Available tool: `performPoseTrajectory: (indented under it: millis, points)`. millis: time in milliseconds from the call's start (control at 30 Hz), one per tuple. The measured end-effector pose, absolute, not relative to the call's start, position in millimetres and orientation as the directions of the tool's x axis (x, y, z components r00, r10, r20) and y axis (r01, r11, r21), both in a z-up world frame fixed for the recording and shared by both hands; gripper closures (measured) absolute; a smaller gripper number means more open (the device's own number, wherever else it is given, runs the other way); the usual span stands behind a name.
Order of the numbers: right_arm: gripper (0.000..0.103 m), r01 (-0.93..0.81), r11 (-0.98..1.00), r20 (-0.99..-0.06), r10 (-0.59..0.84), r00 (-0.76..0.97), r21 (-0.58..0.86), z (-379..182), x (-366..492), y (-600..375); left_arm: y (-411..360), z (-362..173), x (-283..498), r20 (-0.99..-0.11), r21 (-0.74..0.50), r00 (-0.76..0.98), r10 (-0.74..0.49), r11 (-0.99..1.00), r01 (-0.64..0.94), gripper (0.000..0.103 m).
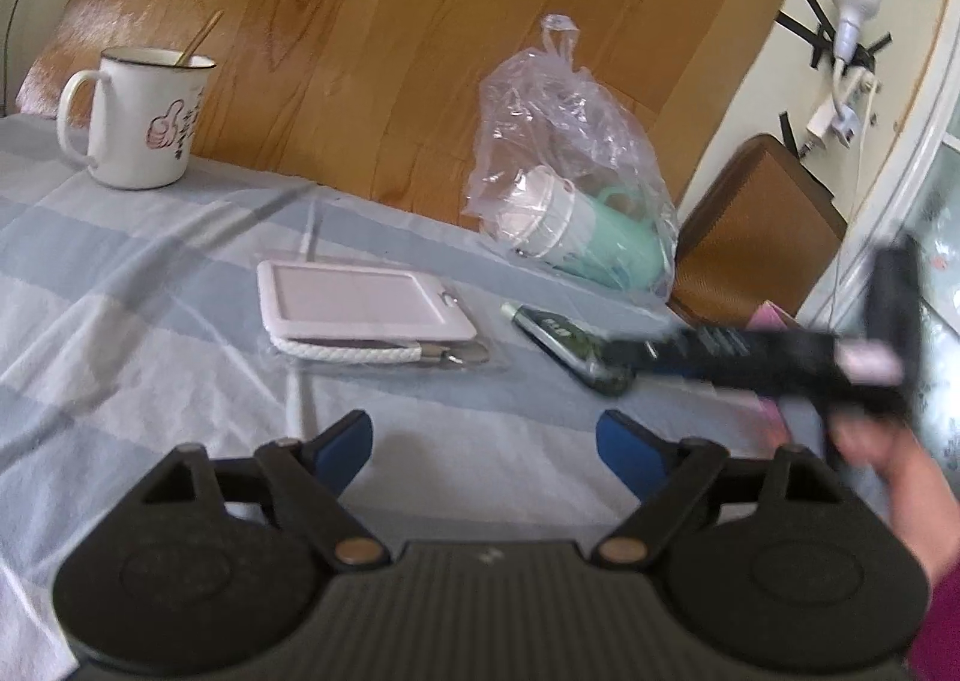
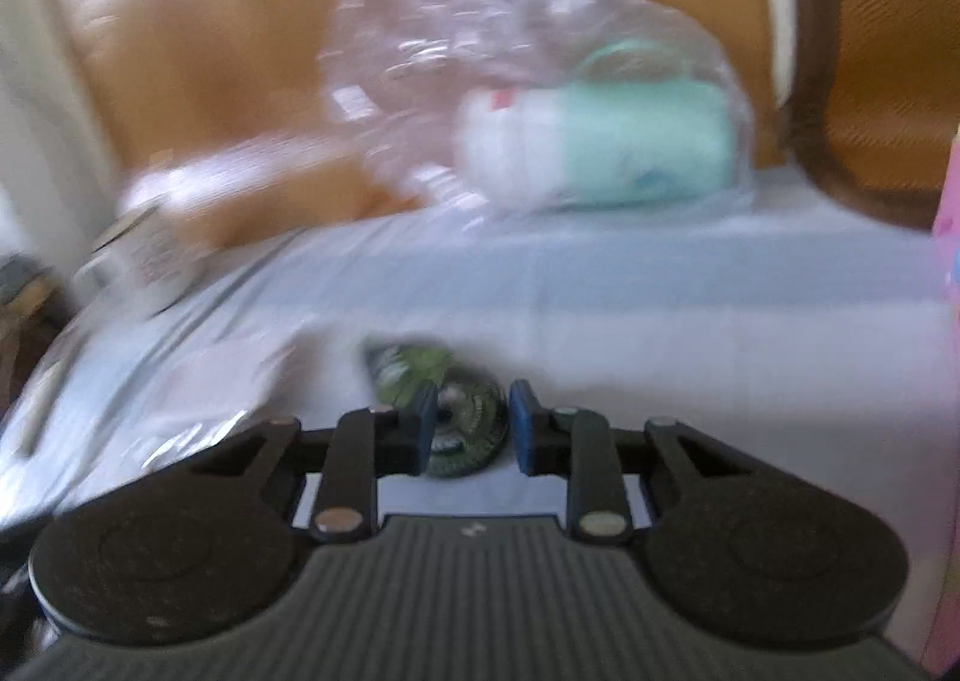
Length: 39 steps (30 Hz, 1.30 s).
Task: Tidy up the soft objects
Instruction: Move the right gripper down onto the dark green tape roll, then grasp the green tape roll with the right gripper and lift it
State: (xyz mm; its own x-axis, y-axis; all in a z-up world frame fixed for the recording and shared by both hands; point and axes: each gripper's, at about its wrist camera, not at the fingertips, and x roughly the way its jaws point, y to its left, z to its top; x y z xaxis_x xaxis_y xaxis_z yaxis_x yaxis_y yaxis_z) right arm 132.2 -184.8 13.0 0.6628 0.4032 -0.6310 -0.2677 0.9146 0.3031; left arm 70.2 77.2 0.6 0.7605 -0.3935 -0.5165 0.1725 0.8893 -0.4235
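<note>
A dark green soft tube (image 1: 558, 339) lies on the blue-and-white cloth (image 1: 150, 291). In the right wrist view its end (image 2: 462, 423) sits between the blue pads of my right gripper (image 2: 471, 423), which is narrowed around it; the view is blurred and contact is unclear. The right gripper also shows, blurred, in the left wrist view (image 1: 636, 360) at the tube. A clear plastic bag (image 1: 570, 159) holds a mint-green cup (image 1: 612, 243). My left gripper (image 1: 483, 444) is open and empty above the cloth.
A white enamel mug (image 1: 141, 120) with a stick stands at the back left. A pink card holder (image 1: 360, 300) with a white braided cord lies mid-cloth. A wooden board (image 1: 420, 21) stands behind. A brown cushion (image 1: 756, 237) is at the right.
</note>
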Motion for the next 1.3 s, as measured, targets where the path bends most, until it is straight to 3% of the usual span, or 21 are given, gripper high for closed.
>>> performPoseTrajectory:
  millis: [133,200,333,400,567,667,967,1200,1300]
  points:
    - [0.072,-0.408,0.879,-0.570,0.471,0.673,0.245,19,80,-174,87,-3,73,-0.522,-0.475,0.754,-0.400,0.870,0.132,0.018]
    - [0.052,-0.431,0.895,-0.525,0.423,0.738,0.114,24,66,-166,90,-4,74,-0.522,-0.494,0.751,-0.404,0.861,0.120,0.018]
    - [0.050,-0.462,0.882,-0.531,0.437,0.726,0.094,24,77,-155,91,-5,75,-0.520,-0.495,0.753,-0.404,0.861,0.120,0.018]
    - [0.044,-0.469,0.880,-0.548,0.429,0.718,0.075,18,85,-148,89,-5,75,-0.518,-0.490,0.753,-0.405,0.862,0.127,0.018]
    - [0.044,-0.454,0.890,-0.618,0.385,0.686,0.049,-2,104,-135,89,-5,78,-0.518,-0.496,0.745,-0.420,0.857,0.139,0.018]
    - [0.052,-0.446,0.894,-0.614,0.377,0.694,0.045,0,102,-138,89,-6,78,-0.518,-0.494,0.744,-0.422,0.858,0.142,0.017]
    - [0.052,-0.507,0.860,-0.630,0.422,0.652,0.052,2,48,-141,87,-5,78,-0.522,-0.481,0.741,-0.422,0.863,0.153,0.016]
    - [0.052,-0.496,0.820,-0.632,0.551,0.546,0.287,11,-4,-171,86,-5,76,-0.526,-0.470,0.740,-0.418,0.869,0.157,0.016]
    - [0.052,-0.481,0.823,-0.622,0.552,0.555,0.302,8,-26,-175,85,-4,75,-0.528,-0.463,0.739,-0.417,0.872,0.161,0.014]
